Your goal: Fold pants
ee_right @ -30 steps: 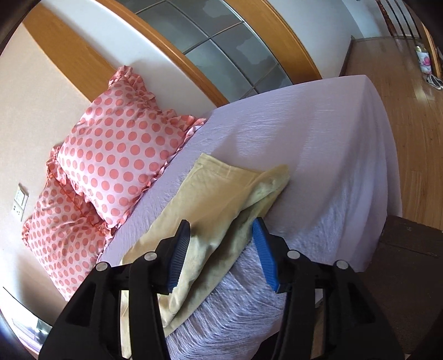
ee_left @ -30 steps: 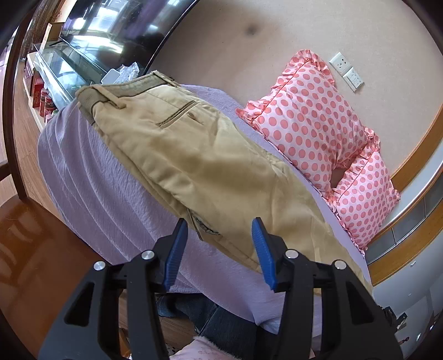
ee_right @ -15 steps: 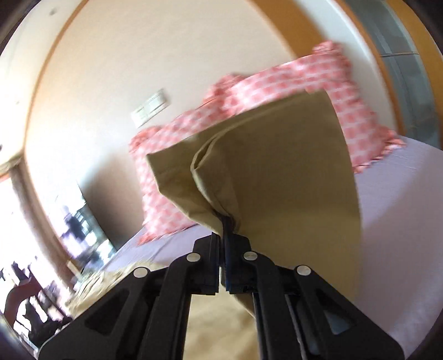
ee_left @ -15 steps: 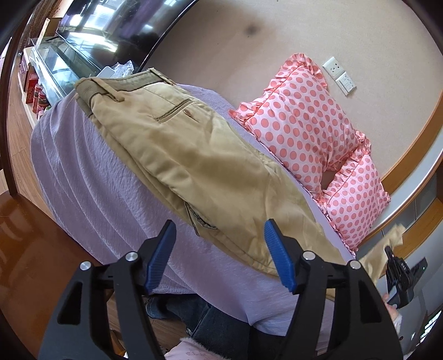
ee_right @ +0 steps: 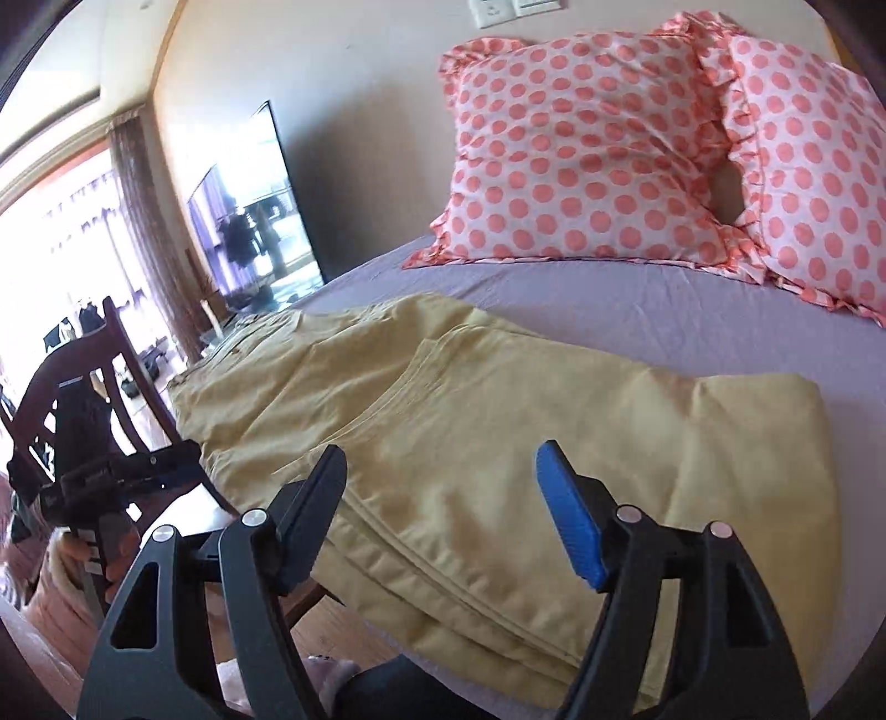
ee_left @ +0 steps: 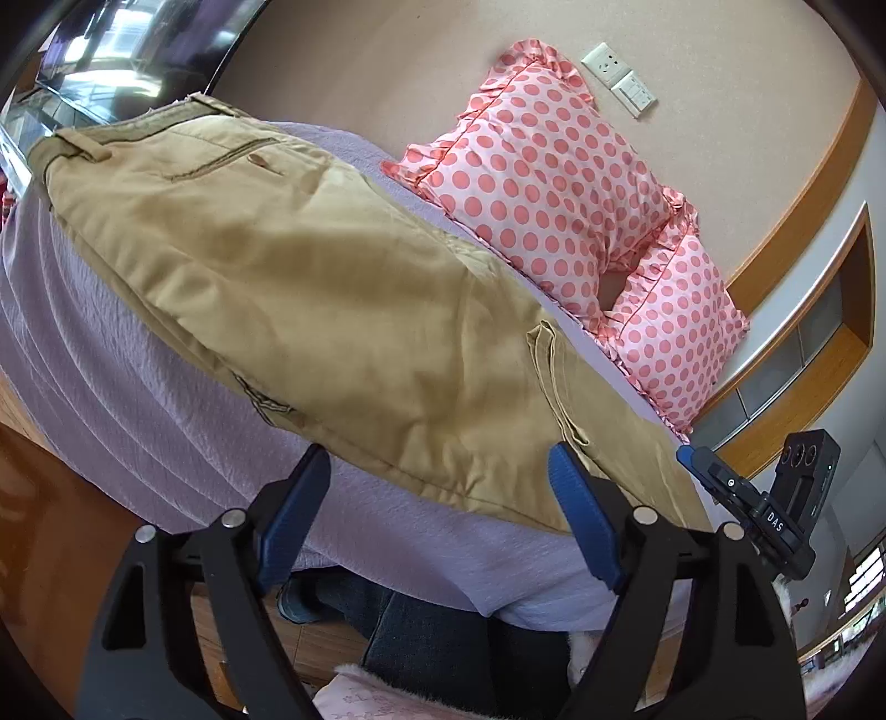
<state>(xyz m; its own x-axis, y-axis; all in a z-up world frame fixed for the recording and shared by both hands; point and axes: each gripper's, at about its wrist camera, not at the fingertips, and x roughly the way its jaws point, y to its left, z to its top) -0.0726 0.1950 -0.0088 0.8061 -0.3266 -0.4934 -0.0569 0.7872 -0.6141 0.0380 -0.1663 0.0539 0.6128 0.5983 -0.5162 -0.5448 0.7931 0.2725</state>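
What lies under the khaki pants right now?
The pants lie folded on the lilac bedsheet, which shows around them. A folded-over leg layer rests on top; whatever is between the layers is covered.

Daylight flooding in from an overexposed window [ee_right: 61,232], glare streaking the dark screen [ee_left: 138,50], fisheye edges bending and darkening, right view perhaps blurring slightly.
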